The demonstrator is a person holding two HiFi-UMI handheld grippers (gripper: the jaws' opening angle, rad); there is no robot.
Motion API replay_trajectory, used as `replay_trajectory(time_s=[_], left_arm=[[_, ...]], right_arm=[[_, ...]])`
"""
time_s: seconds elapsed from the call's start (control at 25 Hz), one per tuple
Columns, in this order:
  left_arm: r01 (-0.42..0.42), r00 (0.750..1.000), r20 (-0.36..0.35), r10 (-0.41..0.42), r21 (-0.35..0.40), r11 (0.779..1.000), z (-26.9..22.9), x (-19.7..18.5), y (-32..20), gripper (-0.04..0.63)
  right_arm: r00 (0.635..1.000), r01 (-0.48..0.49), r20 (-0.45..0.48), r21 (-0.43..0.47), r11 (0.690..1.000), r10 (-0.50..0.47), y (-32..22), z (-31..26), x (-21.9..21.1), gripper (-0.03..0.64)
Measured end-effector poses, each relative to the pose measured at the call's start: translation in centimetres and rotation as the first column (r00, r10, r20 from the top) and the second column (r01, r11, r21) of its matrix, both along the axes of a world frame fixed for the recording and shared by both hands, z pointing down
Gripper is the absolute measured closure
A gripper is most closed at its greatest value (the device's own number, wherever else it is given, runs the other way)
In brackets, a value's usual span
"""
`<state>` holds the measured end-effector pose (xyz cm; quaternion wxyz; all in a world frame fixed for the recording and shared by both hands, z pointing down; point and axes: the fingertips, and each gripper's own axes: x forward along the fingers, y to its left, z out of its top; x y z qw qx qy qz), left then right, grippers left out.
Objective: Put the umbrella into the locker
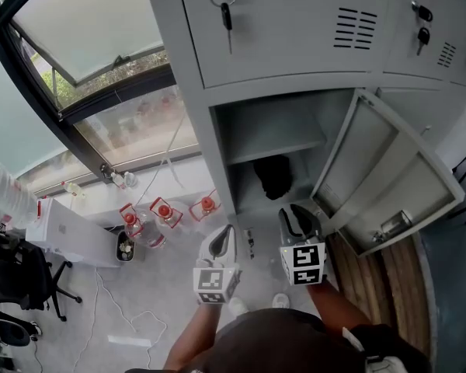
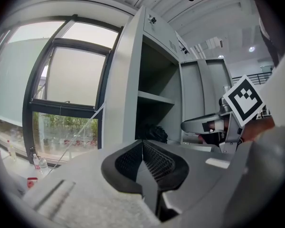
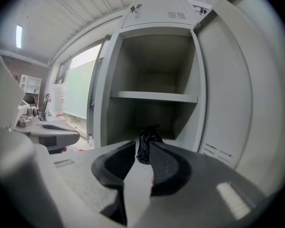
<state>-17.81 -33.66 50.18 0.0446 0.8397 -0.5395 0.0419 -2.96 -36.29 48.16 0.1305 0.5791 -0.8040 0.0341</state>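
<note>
The black folded umbrella (image 1: 273, 176) lies in the lower compartment of the open grey locker (image 1: 217, 142), under its shelf (image 1: 273, 148). It shows past the jaws in the right gripper view, umbrella (image 3: 145, 137), and as a dark heap in the left gripper view, umbrella (image 2: 153, 133). My right gripper (image 1: 293, 211) hangs just in front of that compartment, apart from the umbrella; right gripper (image 3: 142, 147) has a narrow gap between its jaws with nothing in it. My left gripper (image 1: 227, 231) is beside it at the left; left gripper (image 2: 142, 145) has its pads together and empty.
The locker door (image 1: 388, 179) swings out to the right of my right gripper. Keys (image 1: 226, 8) hang from the closed door above. Several red-capped bottles (image 1: 164, 212), a white box (image 1: 68, 235) and a black chair (image 1: 15, 280) stand on the floor at the left, under the window.
</note>
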Motion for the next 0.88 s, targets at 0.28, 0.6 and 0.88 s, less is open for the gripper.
replay_trajectory(time_s=[0.28, 0.6, 0.88], left_arm=[[-0.011, 1.000, 0.000, 0.011, 0.016, 1.000, -0.9, 0.8, 0.2, 0.592], [-0.015, 1.000, 0.010, 0.014, 0.026, 1.000, -1.3, 1.3, 0.5, 0.592], [-0.016, 1.000, 0.014, 0.016, 0.023, 1.000, -1.3, 1.6, 0.4, 0.592]], right_arm=[[1.000, 0.007, 0.005, 0.018, 1.000, -0.007, 0.7, -0.6, 0.3, 0.612], [0.999, 0.034, -0.003, 0.034, 0.999, -0.034, 1.1, -0.9, 0.4, 0.614], [1.000, 0.031, -0.003, 0.020, 0.999, -0.031, 1.0, -0.5, 0.8, 0.612]])
